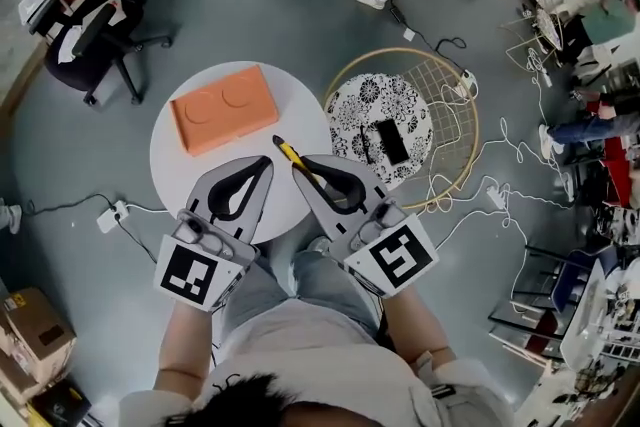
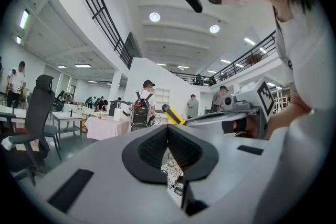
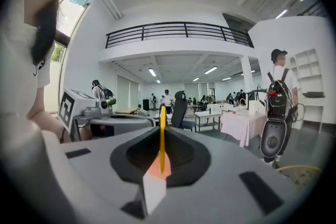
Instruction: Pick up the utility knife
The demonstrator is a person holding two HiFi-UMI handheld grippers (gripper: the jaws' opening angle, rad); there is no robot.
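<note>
The yellow knife (image 1: 286, 149) sits at centre frame in the head view, clamped between the closed jaws of the right gripper (image 1: 303, 167). Its end pokes out toward the upper left, over the right part of the round white table (image 1: 180, 177). Just left, the left gripper (image 1: 266, 161) has its jaws together on nothing. An orange block (image 1: 224, 107) lies on the table's upper part.

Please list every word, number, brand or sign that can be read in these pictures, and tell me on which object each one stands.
No readable words or numbers in any view.
Cube of the left gripper: a black-and-white square marker, a pattern, no letters.
Cube of the right gripper: another such marker, no letters.
Orange block: two round marks, no print.
Utility knife: too small to read any print.
</note>
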